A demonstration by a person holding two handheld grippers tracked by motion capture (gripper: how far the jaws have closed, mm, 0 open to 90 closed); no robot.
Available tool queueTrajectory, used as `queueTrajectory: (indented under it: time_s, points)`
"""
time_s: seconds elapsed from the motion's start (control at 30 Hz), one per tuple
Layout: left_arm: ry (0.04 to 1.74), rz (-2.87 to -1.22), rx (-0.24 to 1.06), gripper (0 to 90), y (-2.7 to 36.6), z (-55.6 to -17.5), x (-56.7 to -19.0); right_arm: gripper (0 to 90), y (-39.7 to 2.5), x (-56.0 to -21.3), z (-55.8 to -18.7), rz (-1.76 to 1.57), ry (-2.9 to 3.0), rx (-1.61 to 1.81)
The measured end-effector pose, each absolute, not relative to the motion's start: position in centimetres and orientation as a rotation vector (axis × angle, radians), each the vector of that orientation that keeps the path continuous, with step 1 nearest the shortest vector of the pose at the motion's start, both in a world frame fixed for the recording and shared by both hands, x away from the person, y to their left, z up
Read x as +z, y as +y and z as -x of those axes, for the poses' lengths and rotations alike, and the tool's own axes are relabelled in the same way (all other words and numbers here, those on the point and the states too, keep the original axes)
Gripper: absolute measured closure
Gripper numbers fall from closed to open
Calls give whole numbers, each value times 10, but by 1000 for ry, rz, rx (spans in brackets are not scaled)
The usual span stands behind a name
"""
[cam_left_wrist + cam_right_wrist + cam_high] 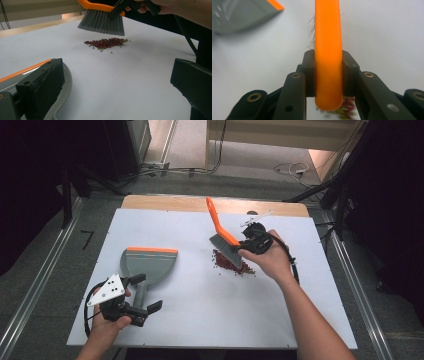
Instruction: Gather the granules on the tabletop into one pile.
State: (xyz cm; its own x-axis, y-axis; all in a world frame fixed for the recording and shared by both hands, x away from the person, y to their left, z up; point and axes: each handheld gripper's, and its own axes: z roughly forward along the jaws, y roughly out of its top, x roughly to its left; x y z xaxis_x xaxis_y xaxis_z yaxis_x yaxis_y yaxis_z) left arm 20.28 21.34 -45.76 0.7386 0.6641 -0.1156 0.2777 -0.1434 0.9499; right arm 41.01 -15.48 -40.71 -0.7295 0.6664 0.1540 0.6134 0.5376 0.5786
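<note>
A hand brush with an orange handle (216, 217) and grey bristles (102, 21) hangs tilted just above a small pile of red and green beans (231, 262) on the white board. My right gripper (250, 242) is shut on the brush's orange back (328, 62), and the beans (342, 107) show blurred beneath it. A grey dustpan with an orange lip (150, 262) lies flat at the left. My left gripper (146, 293) stands open over the dustpan's handle, its jaws wide apart; in the left gripper view the pan's rim (66, 85) lies under the left jaw.
The white board (200, 320) covers a wooden table whose far edge (170, 202) shows behind it. Cables and dark stands lie on the floor beyond. The dustpan's mouth (242, 15) faces away from the beans' pile, a hand's width to its left.
</note>
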Motion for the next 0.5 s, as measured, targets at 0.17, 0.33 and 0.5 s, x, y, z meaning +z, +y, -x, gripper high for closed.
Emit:
queueTrajectory:
  time_s: [0.17,0.33,0.5]
  points:
    - [750,-1731,396,0,213,-202,-458,681,-135,-426,-402,-1304,2646,1010]
    - [751,-1730,395,0,214,-203,-458,681,-117,-442,-396,-1462,2571,1088]
    - [751,-1732,395,0,215,-202,-458,681,-113,-454,-395,-1560,2504,1072]
